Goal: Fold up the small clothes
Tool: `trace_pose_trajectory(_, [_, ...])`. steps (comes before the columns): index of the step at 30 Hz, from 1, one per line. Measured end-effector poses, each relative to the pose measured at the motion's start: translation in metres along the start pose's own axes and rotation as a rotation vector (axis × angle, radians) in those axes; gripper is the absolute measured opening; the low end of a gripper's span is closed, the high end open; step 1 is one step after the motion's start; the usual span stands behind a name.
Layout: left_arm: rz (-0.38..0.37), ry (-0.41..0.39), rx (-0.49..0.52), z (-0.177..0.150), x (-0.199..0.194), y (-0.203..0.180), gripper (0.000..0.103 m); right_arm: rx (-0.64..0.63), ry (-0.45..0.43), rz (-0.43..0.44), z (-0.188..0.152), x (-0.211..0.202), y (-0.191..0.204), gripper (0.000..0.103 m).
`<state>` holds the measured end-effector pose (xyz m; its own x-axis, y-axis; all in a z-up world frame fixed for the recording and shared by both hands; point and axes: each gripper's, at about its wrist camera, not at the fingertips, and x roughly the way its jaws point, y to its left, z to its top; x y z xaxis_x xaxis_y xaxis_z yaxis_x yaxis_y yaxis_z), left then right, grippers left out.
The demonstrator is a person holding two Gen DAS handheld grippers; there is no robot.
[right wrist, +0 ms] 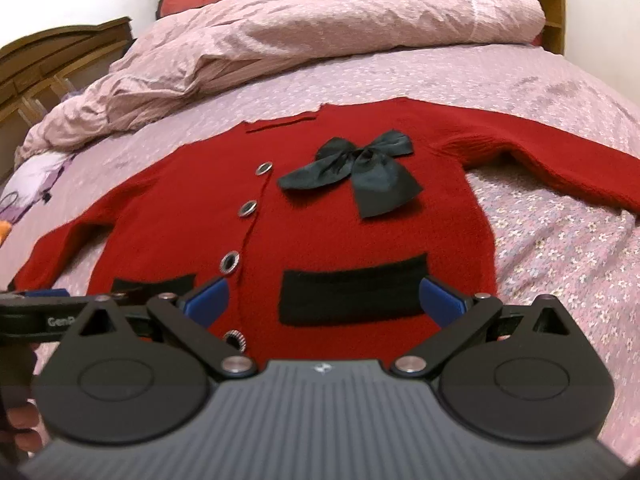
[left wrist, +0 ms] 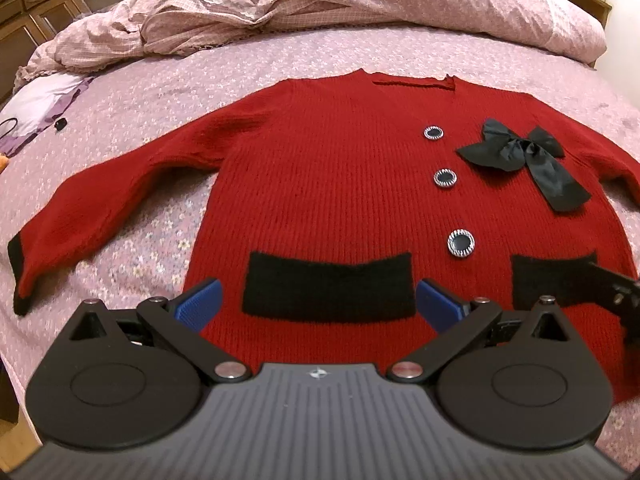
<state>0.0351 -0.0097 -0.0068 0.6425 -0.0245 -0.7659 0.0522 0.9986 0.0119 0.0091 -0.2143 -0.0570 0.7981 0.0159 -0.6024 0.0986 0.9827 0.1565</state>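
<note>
A small red knit cardigan (left wrist: pixel 328 184) lies flat and face up on the bed, sleeves spread to both sides. It has silver-rimmed buttons (left wrist: pixel 445 178), a black bow (left wrist: pixel 524 160) and two black pockets (left wrist: pixel 330 286). My left gripper (left wrist: pixel 318 300) hovers open over the hem, its blue pads (left wrist: pixel 200 304) on either side of the left pocket. In the right wrist view the same cardigan (right wrist: pixel 320 224) shows its bow (right wrist: pixel 356 172) and right pocket (right wrist: pixel 352 294). My right gripper (right wrist: pixel 324 302) is open above that pocket. Neither gripper holds anything.
A crumpled pink duvet (left wrist: pixel 320 4) is heaped at the far side of the flowered bedsheet (left wrist: pixel 140 92). A pale purple cloth with a small black item (left wrist: pixel 40 108) lies at the left edge. A wooden headboard (right wrist: pixel 556 4) and cabinets (right wrist: pixel 48 64) border the bed.
</note>
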Motion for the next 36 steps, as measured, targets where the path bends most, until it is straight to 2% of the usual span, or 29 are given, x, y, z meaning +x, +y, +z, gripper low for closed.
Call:
trace_pose_trajectory(5, [0.015,0.006,0.025,0.014,0.010,-0.002,0.103,0.066,0.019,-0.016,0.011,0.008,-0.018,0.103])
trace_pose_trajectory(17, [0.033,0.046,0.003,0.038,0.042,0.006,0.103,0.161,0.018,-0.106,0.038,0.033,-0.064,0.103])
trace_pose_trajectory(28, [0.051,0.078,-0.019,0.051,0.070,0.014,0.103,0.265,-0.032,-0.196,0.070,0.051,-0.117,0.103])
trace_pose_trajectory(36, [0.059,0.096,-0.011,0.052,0.084,0.012,0.103,0.455,-0.011,-0.203,0.076,0.074,-0.164,0.103])
